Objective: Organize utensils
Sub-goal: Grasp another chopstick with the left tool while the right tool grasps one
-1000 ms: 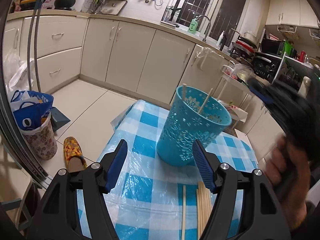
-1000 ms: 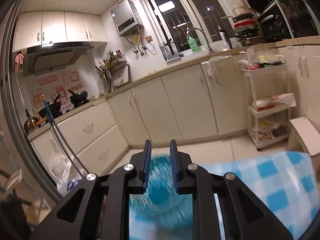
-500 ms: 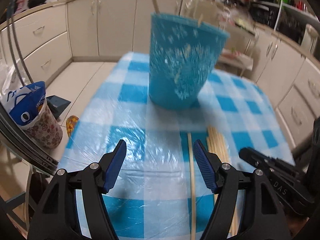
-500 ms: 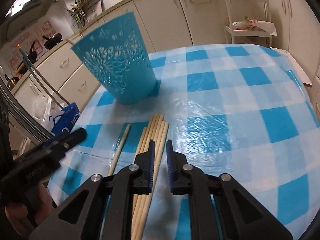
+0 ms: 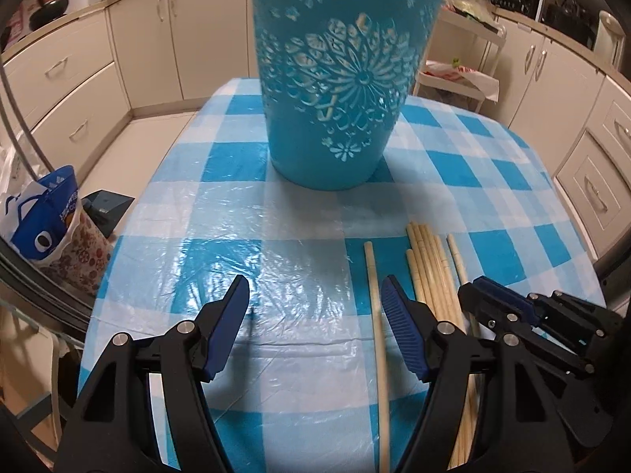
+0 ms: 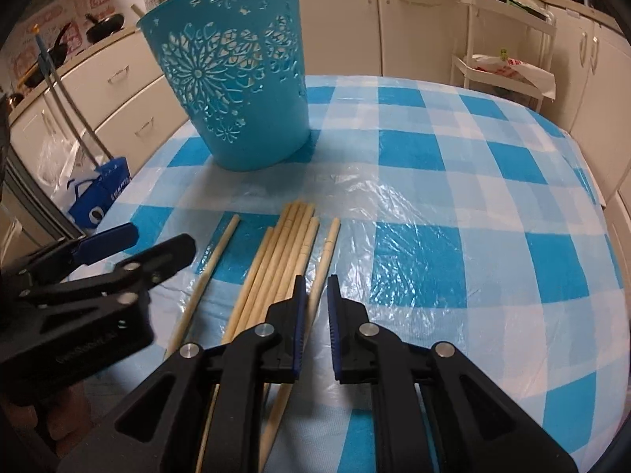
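My right hand-held gripper (image 6: 314, 289), slightly parted, should straddle one chopstick (image 6: 324, 254); left hand-held gripper (image 5: 315, 299) waits wide apart.

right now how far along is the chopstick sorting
Early on. Done: at least one stick tip pokes above the basket rim, so something is already inside. In hand: nothing; the left gripper is open over a lone chopstick, and the right gripper is narrowly open over a chopstick beside the bundle. Left: seven chopsticks lie on the table.
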A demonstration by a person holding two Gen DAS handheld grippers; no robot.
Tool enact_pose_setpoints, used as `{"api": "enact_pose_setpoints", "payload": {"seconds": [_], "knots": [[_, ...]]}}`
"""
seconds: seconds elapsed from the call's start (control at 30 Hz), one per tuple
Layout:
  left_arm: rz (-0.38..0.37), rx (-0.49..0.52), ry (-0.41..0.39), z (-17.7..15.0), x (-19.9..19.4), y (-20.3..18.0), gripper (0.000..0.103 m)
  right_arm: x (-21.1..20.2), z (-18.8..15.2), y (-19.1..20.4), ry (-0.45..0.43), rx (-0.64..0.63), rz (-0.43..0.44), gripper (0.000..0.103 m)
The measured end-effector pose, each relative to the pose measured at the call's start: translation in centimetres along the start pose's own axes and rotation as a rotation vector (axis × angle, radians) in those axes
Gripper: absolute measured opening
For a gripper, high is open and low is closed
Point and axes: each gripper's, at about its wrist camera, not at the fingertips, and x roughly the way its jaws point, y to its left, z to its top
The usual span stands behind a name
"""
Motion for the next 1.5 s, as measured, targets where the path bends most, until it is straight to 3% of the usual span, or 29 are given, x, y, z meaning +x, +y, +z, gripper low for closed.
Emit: {"api": "enact_pose_setpoints", "payload": {"seconds": [0.27, 0.7, 0.83, 0.9, 1.13, 1.27, 1.5], "knots": [[0.007, 0.044, 0.035, 0.0, 1.3, -1.2, 0.066, -0.6, -0.2, -1.6, 0.041, -0.044, -0.032, 0.010], [0.006, 0.083, 0.043, 0.1, 2.0, -2.6, 0.065, -0.5, -0.2, -1.7, 0.027, -0.066, -0.030, 0.010], [-0.013, 0.113, 0.030, 0.2, 2.0, -3.1, 0.036, -0.8, -0.2, -2.4, 0.039, -0.063, -0.007, 0.010], [-0.023, 0.112, 0.031, 0.2, 1.9, -3.1, 0.028, -0.8, -0.1, -2.6, 0.041, -0.051, -0.004, 0.010], [-0.019, 0.123, 0.038, 0.2, 2.0, -3.6, 0.026, -0.6, 0.1, -2.2, 0.043, -0.067, -0.015, 0.011], [-0.048, 0.114, 0.047, 0.2, 1.9, -3.5, 0.010, -0.7, 0.0, -2.2, 0.049, -0.081, 0.010, 0.009], [-0.033, 0.121, 0.057, 0.0, 1.9, -3.6, 0.011, -0.6, 0.1, -2.2, 0.068, -0.088, 0.010, 0.009]]}}
